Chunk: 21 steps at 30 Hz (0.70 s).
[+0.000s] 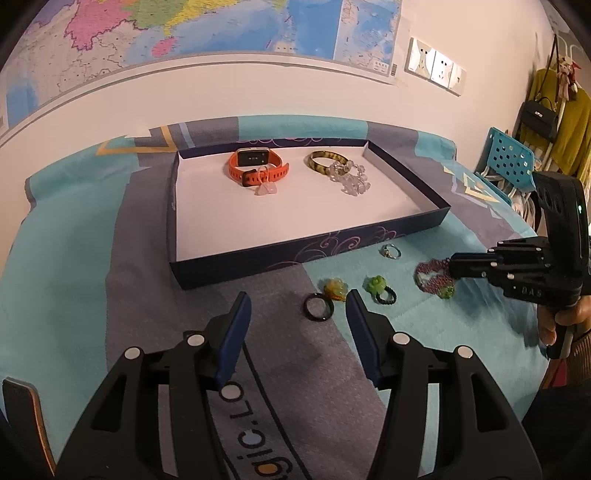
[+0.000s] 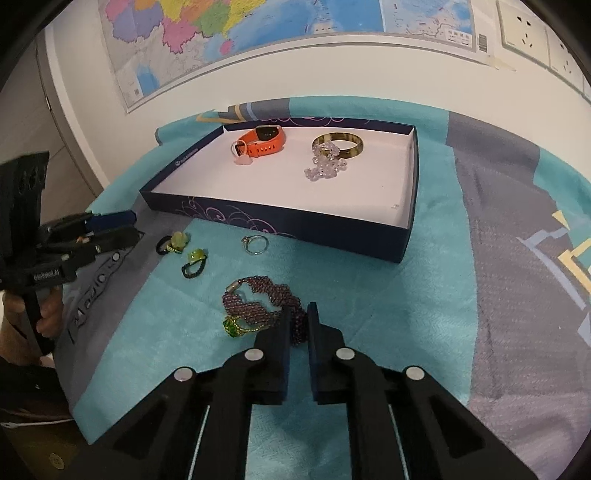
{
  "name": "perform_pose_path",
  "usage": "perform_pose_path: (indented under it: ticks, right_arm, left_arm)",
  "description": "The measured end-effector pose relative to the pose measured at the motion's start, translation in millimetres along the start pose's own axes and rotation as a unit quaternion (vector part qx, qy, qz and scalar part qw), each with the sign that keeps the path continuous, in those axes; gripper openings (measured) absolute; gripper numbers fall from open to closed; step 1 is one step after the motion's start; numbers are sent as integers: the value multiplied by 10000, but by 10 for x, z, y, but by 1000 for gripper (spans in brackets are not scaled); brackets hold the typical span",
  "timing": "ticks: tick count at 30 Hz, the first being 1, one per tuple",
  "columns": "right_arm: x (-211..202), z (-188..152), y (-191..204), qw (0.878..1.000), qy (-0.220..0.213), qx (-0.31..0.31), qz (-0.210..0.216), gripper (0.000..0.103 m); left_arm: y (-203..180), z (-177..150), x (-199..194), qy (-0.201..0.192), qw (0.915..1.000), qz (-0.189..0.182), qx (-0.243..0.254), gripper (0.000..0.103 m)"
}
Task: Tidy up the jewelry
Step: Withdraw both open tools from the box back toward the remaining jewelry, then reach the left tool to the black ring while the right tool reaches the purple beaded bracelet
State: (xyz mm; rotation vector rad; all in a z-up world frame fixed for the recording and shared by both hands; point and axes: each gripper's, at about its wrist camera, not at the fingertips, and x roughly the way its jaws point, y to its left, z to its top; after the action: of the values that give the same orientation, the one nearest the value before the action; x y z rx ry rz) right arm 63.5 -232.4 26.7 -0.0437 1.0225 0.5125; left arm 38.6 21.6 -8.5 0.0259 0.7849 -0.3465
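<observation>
A dark blue tray [image 1: 306,254] [image 2: 332,230] holds an orange watch [image 1: 258,166] [image 2: 264,142], an amber bangle [image 1: 325,160] [image 2: 338,144] and a clear bead bracelet [image 1: 349,179] [image 2: 325,166]. On the cloth lie a black ring [image 1: 318,305], two green-flower rings [image 1: 380,290] [image 2: 194,263], a silver ring [image 1: 390,252] [image 2: 255,244] and a purple beaded bracelet [image 1: 432,278] [image 2: 255,306]. My left gripper [image 1: 297,314] is open and empty, just short of the black ring. My right gripper [image 2: 298,314] is shut on the purple bracelet's near end.
A teal and grey cloth [image 2: 406,314] covers the table. A wall with a map [image 1: 221,33] stands right behind the tray. A blue perforated chair [image 1: 511,162] and hanging bags stand off the table's right side.
</observation>
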Motion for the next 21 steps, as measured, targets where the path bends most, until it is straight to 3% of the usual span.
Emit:
perform_pose_path:
  ticks: [13,21]
  right_arm:
    - [-234,240,-5,9976,-589,176,320,5]
    - [-173,280,-88,9973,-608,325,236,5]
  left_arm:
    - [-118,-57,56,126,9997,-95,199,53]
    - [-106,-58,82,201,9995,-78,212,53]
